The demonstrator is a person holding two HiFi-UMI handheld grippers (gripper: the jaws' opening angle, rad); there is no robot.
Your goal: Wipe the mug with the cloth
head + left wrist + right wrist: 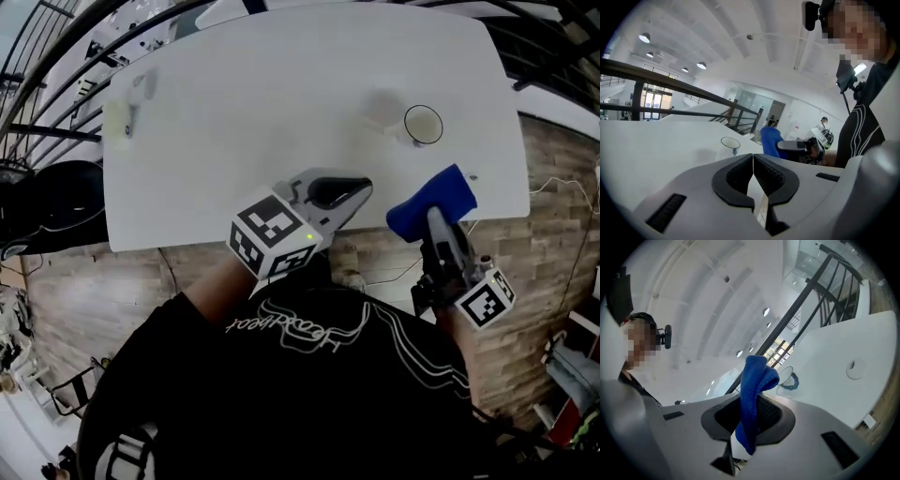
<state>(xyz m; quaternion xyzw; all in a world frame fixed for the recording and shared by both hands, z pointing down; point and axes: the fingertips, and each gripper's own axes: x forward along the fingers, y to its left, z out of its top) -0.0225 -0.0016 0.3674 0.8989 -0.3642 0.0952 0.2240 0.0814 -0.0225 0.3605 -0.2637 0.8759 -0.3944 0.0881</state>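
Mug (423, 125), clear and seemingly glass, stood apart on the white counter (281, 112); right claw (434, 223) clamped the blue cloth (433, 199), left claw (356, 190) closed on nothing; all wiping remained.

Seen from above, a white table (281, 84) holds a pale mug (422, 125) near its right side, with its opening facing up. At the near edge, the left gripper (361, 190) points toward the mug with its jaws together, apart from it. Beside it, the right gripper (435, 218) clamps a bunched blue cloth (433, 199) near the mug. A black shirt (309, 394) fills the foreground.
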